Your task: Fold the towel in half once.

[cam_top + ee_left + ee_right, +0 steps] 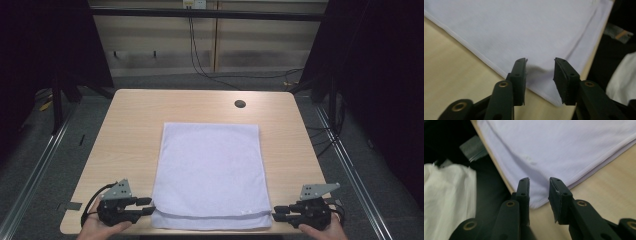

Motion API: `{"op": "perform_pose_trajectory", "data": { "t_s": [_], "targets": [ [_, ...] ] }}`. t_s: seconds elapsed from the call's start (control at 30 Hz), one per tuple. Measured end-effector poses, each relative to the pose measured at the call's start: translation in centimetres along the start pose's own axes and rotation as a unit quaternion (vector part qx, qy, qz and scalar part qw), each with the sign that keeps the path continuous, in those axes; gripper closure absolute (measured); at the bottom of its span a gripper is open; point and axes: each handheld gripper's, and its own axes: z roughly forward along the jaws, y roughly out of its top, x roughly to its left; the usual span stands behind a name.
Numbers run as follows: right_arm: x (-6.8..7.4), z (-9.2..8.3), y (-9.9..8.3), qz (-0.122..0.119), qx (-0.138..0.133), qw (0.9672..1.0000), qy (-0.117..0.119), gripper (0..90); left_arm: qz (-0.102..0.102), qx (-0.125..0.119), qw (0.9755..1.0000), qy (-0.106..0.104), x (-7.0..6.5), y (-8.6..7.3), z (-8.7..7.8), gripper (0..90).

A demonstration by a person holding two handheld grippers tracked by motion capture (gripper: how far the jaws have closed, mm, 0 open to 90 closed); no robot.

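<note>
A white towel [210,170] lies flat on the wooden table [135,125], folded over, its doubled edge along the table's near side. My left gripper [150,206] rests at the towel's near left corner, held in a hand. In the left gripper view the jaws of the left gripper [540,62] stand apart over that corner of the towel [524,30], pressing on nothing. My right gripper [275,213] sits at the near right corner. In the right gripper view the right gripper [539,181] is open too, with the towel [564,145] corner just beyond its tips.
A round cable hole [240,104] sits near the table's far edge. Bare wood flanks the towel on both sides. The near table edge runs just under both grippers. White clothing [446,195] of the person shows below that edge. Cables trail on the floor behind.
</note>
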Motion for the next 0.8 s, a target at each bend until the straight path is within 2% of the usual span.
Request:
{"op": "perform_pose_trajectory", "data": {
  "t_s": [0.1,0.13,0.2,0.27,0.3,0.33,0.4,0.47,0.53,0.6,0.67,0.8],
  "targets": [
    [-0.7,0.0,1.3,0.003,-0.023,0.9990,-0.037,68.1,-0.012,-0.018,0.9997,0.008,1.8,1.7,0.7,59.9],
    [-1.2,0.2,2.0,0.003,-0.030,0.9987,-0.041,67.2,-0.022,-0.022,0.9994,0.016,2.5,2.3,1.2,58.6],
    [-2.0,0.7,3.1,0.004,-0.039,0.9976,-0.057,66.0,-0.041,-0.026,0.9987,0.017,3.7,3.3,2.2,57.3],
    [-3.3,1.7,4.7,0.004,-0.049,0.9965,-0.067,64.1,-0.051,-0.032,0.9979,0.023,5.2,4.5,3.6,56.9],
    [-3.9,2.3,5.4,0.006,-0.050,0.9959,-0.075,63.5,-0.054,-0.027,0.9979,0.023,5.6,4.9,4.2,56.3],
    [-4.3,2.8,5.9,0.006,-0.048,0.9955,-0.082,63.5,-0.053,-0.017,0.9982,0.024,6.3,5.3,4.9,55.7],
    [-5.5,4.1,7.2,0.010,-0.045,0.9951,-0.088,63.7,-0.057,-0.002,0.9971,0.051,7.5,6.0,6.5,55.0],
    [-6.5,5.6,8.3,0.015,-0.043,0.9947,-0.093,63.5,-0.068,0.000,0.9965,0.049,8.6,6.5,7.8,55.3],
    [-7.4,6.9,9.2,0.021,-0.036,0.9948,-0.093,63.5,-0.062,-0.002,0.9962,0.062,9.2,6.8,8.7,55.7],
    [-8.3,8.3,9.9,0.022,-0.030,0.9939,-0.104,63.2,-0.067,0.014,0.9956,0.064,10.2,7.1,9.7,55.5],
    [-9.2,9.7,10.3,0.030,-0.015,0.9932,-0.111,62.6,-0.069,0.012,0.9941,0.082,10.8,7.0,10.5,55.6],
    [-10.1,11.4,10.5,0.042,-0.004,0.9914,-0.123,59.5,-0.067,0.015,0.9947,0.077,10.9,6.6,10.7,56.4]
  ]
}}
